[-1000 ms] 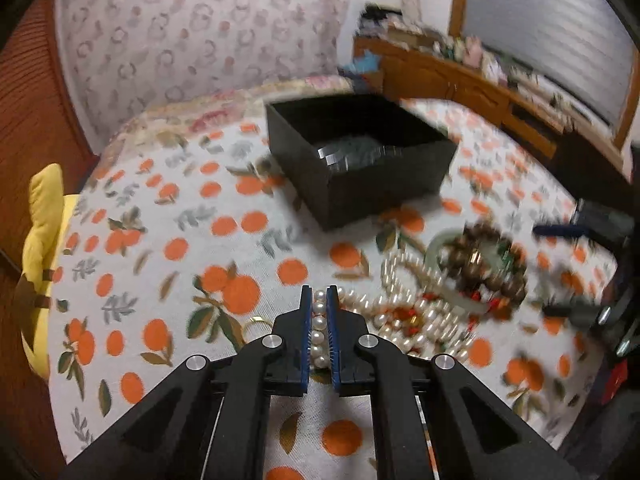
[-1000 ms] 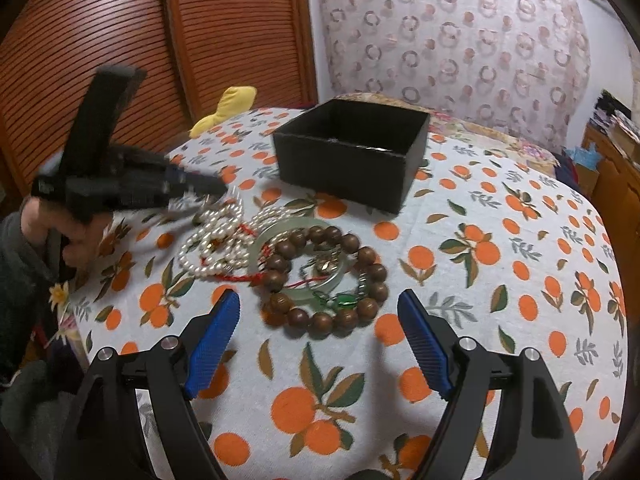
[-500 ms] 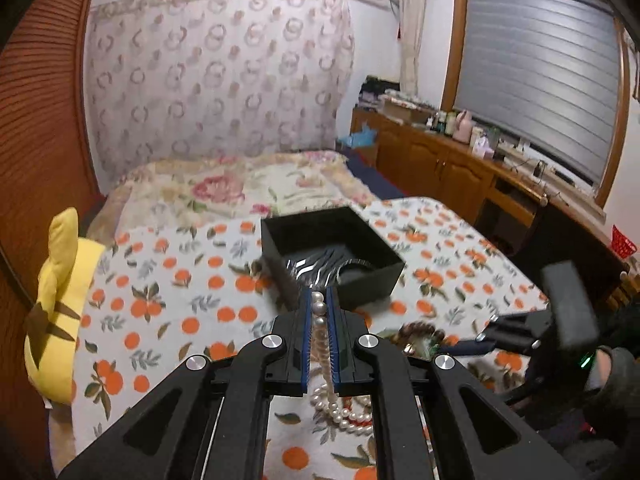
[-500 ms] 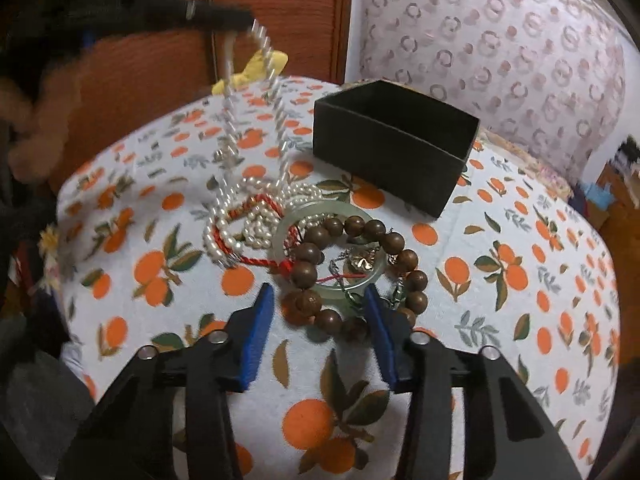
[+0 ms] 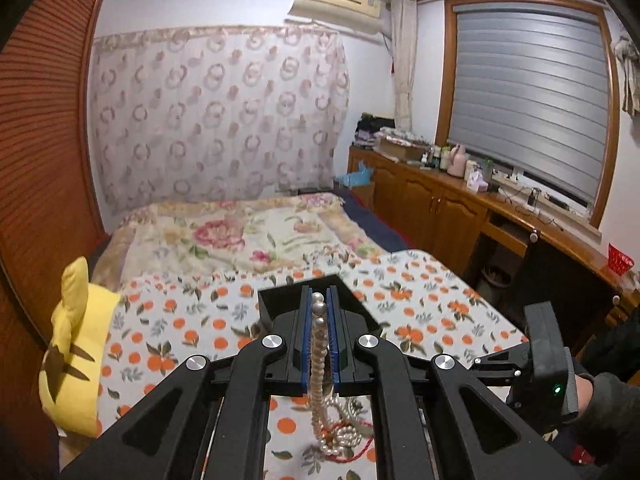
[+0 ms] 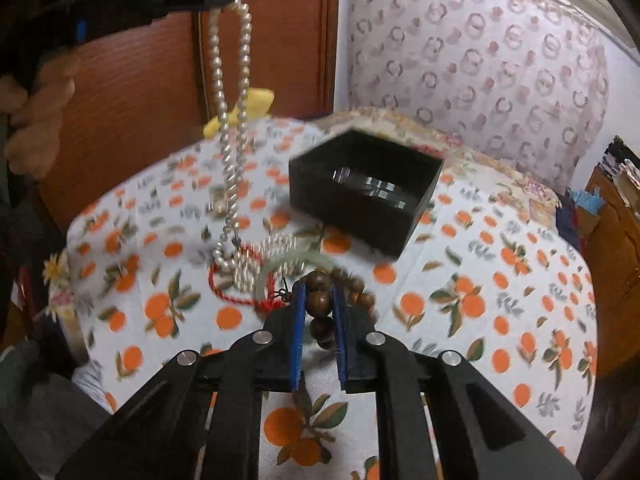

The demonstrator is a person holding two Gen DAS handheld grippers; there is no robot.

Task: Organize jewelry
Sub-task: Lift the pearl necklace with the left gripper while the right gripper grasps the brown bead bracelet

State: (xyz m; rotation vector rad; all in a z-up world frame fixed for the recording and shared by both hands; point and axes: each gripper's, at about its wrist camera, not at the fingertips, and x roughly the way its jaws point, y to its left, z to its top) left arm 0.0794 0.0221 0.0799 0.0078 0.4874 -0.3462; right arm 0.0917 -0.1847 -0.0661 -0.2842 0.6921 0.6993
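Observation:
My left gripper [image 5: 319,312] is shut on a white pearl necklace [image 5: 320,364] and holds it high; the strand hangs down to the table, seen in the right wrist view [image 6: 230,128]. Its lower end still lies in the jewelry pile. My right gripper [image 6: 319,300] is shut on a brown wooden bead bracelet [image 6: 320,308] at the table. A pale green jade bangle [image 6: 280,266] and a red cord [image 6: 232,296] lie beside it. The open black box [image 6: 366,196] stands behind the pile; the left fingers partly hide it in the left wrist view [image 5: 280,294].
The table has an orange-print cloth [image 6: 500,280]. A yellow plush toy [image 5: 72,356] sits at the table's left edge. A bed [image 5: 240,236] lies beyond, with a wooden cabinet [image 5: 440,204] along the window wall.
My left gripper has risen high, pulling the pearl necklace up from the pile. My right gripper has moved forward and closed on the wooden bead bracelet.

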